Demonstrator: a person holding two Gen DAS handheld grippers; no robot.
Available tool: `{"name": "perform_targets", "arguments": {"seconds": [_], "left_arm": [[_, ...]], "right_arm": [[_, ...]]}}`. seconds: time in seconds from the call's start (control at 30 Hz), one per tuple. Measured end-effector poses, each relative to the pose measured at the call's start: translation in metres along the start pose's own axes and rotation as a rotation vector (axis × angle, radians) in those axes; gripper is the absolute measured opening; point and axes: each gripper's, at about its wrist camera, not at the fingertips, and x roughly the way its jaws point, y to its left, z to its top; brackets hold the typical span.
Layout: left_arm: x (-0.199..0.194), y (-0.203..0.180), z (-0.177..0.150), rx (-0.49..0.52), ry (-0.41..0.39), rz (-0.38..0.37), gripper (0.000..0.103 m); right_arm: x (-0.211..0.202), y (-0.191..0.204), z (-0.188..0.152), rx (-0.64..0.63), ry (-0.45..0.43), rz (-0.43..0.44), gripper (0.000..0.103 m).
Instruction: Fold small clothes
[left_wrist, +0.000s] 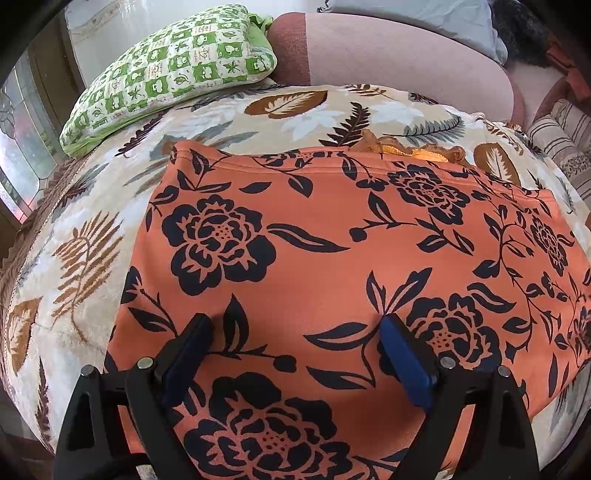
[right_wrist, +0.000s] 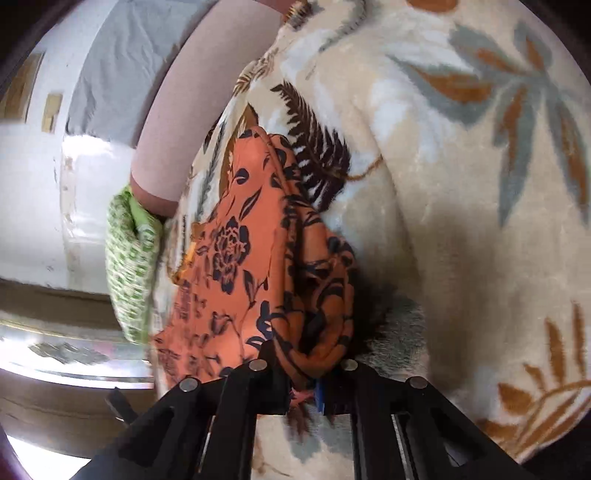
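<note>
Right gripper (right_wrist: 308, 384) clenched on orange floral garment (left_wrist: 332, 258) edge; left gripper (left_wrist: 299, 325) released, jaws wide above it; green pillow (left_wrist: 173, 70) at 11 o'clock.

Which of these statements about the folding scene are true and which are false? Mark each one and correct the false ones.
1. The orange floral garment lies on a leaf-patterned blanket. True.
2. The left gripper is clamped on the garment. False: its jaws stand open over the cloth.
3. The right gripper is shut on an edge of the garment. True.
4. A green-and-white checked pillow lies beyond the garment. True.
5. The pillow lies on top of the garment. False: it lies apart from it, at the blanket's far edge.
</note>
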Motion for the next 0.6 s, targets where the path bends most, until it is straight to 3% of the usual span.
{"name": "perform_targets", "arguments": {"seconds": [0.1,0.13,0.17,0.2,0.23,0.27,0.37,0.47,0.6], "left_arm": [[-0.001,0.0,0.0,0.001,-0.001,-0.002,0.093],[-0.001,0.0,0.0,-0.002,-0.001,-0.003,0.093],[0.0,0.001,0.0,-0.002,0.001,-0.005,0.093],[0.001,0.0,0.0,0.001,0.001,-0.002,0.094],[0.001,0.0,-0.001,0.003,0.0,0.001,0.094],[0.001,0.0,-0.001,0.003,0.0,0.003,0.094],[0.001,-0.001,-0.001,0.001,0.001,0.008,0.094],[-0.007,0.002,0.001,-0.01,-0.001,0.004,0.094],[-0.047,0.029,-0.001,-0.076,-0.147,-0.006,0.094]], "right_arm": [[0.006,0.004,-0.007,-0.08,0.035,-0.1,0.016],[0.0,0.017,-0.007,-0.173,0.031,-0.158,0.019],[-0.006,0.025,-0.008,-0.241,0.013,-0.219,0.032],[-0.01,0.031,-0.008,-0.282,-0.006,-0.266,0.055],[-0.021,0.04,-0.008,-0.333,-0.051,-0.31,0.067],[-0.027,0.044,-0.007,-0.355,-0.077,-0.307,0.073],[-0.046,0.06,-0.003,-0.418,-0.147,-0.302,0.073],[-0.048,0.066,0.011,-0.428,-0.134,-0.206,0.073],[-0.036,0.067,0.051,-0.395,-0.102,-0.074,0.073]]}}
